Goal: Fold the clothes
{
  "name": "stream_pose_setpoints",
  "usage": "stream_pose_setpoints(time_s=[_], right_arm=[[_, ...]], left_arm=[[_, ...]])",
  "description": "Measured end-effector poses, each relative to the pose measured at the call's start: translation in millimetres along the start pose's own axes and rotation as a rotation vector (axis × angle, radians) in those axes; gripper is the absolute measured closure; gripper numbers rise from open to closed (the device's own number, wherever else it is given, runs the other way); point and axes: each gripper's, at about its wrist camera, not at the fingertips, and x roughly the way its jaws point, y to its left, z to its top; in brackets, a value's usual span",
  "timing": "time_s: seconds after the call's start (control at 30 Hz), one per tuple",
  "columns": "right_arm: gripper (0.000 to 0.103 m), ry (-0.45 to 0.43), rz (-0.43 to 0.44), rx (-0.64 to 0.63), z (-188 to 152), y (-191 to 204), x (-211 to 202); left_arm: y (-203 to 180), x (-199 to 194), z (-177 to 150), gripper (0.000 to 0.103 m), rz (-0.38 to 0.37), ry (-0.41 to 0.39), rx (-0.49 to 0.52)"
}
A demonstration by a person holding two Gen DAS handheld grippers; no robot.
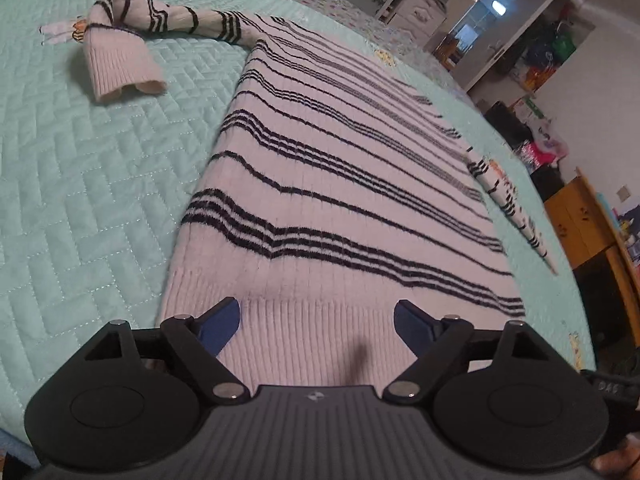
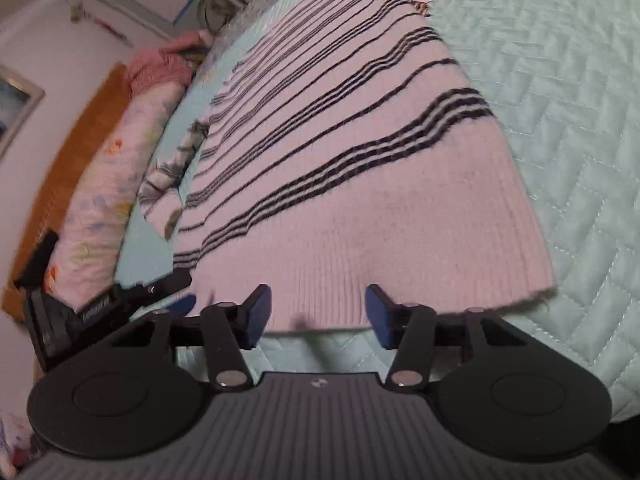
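A pale pink sweater with dark stripes [image 1: 340,168] lies flat on a mint quilted bedspread [image 1: 80,200]. One sleeve [image 1: 120,44] lies crumpled at the far left, the other sleeve [image 1: 516,208] stretches out on the right. My left gripper [image 1: 316,316] is open, its blue pads over the ribbed hem [image 1: 320,340]. In the right wrist view the sweater [image 2: 340,160] fills the middle. My right gripper [image 2: 316,312] is open at the hem's edge [image 2: 340,304]. The left gripper [image 2: 160,300] shows at its left.
The bedspread [image 2: 560,120] spreads around the sweater. A floral pillow [image 2: 108,184] and a pink one [image 2: 160,64] lie by the wooden headboard [image 2: 76,152]. A wooden cabinet [image 1: 580,220], shelves and clutter stand beyond the bed's right side.
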Motion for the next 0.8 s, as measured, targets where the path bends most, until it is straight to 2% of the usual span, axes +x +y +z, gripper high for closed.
stream_pose_setpoints(time_s=[0.07, 0.2, 0.4, 0.5, 0.57, 0.6, 0.73, 0.8], right_arm=[[0.049, 0.023, -0.019, -0.055, 6.0, 10.7, -2.7], [0.049, -0.002, -0.01, -0.176, 27.1, 36.9, -2.1], [0.049, 0.003, -0.024, -0.289, 75.0, 67.0, 40.8], [0.049, -0.001, 0.038, -0.312, 99.6, 89.2, 72.5], [0.05, -0.007, 0.098, -0.289, 116.5, 100.1, 93.4], [0.05, -0.015, 0.112, -0.271, 124.7, 103.6, 103.7], [0.052, -0.047, 0.112, -0.246, 151.8, 115.8, 137.5], [0.052, -0.068, 0.091, -0.268, 158.8, 115.6, 149.6]], left_arm=[[-1.4, 1.8, 3.8, 0.015, 0.008, 0.012, -0.011], [12.3, -3.4, 12.9, 0.014, -0.04, -0.019, -0.104], [32.6, -10.9, 26.7, 0.015, -0.114, -0.067, -0.243], [42.1, -3.4, 37.7, 0.015, -0.174, -0.139, -0.353], [42.9, 6.0, 47.6, 0.015, -0.186, -0.159, -0.411], [41.9, 10.6, 52.6, 0.015, -0.185, -0.169, -0.419], [37.4, 31.1, 59.4, 0.016, -0.09, -0.159, -0.322], [45.7, 33.6, 51.1, 0.016, -0.112, -0.18, -0.318]])
